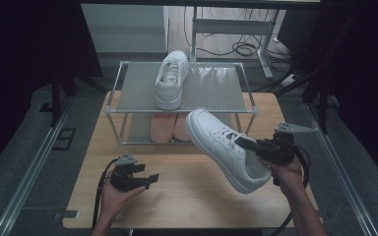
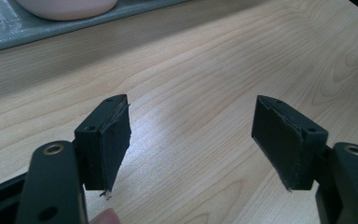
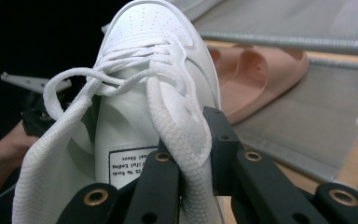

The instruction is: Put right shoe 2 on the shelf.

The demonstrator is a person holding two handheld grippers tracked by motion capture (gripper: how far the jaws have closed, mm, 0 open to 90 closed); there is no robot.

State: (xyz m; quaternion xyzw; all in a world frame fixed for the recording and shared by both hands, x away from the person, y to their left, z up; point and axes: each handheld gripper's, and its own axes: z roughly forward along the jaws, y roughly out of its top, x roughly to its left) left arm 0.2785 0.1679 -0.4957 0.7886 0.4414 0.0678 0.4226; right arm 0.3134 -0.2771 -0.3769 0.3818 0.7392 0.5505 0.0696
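The surface [image 2: 205, 70] is pale wood-grain with a soft sheen. The white shoe [image 1: 226, 147] looks like smooth leather with woven cloth lining and laces. The rack [image 1: 128, 88] has shiny metal tubes and matt grey shelves. The fingers [image 2: 109, 140] carry matt black pads.

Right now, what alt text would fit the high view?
The right gripper holds a white sneaker by its collar above a wooden table. Its mate sits atop a two-tier rack, pink slippers below; the left gripper rests open.
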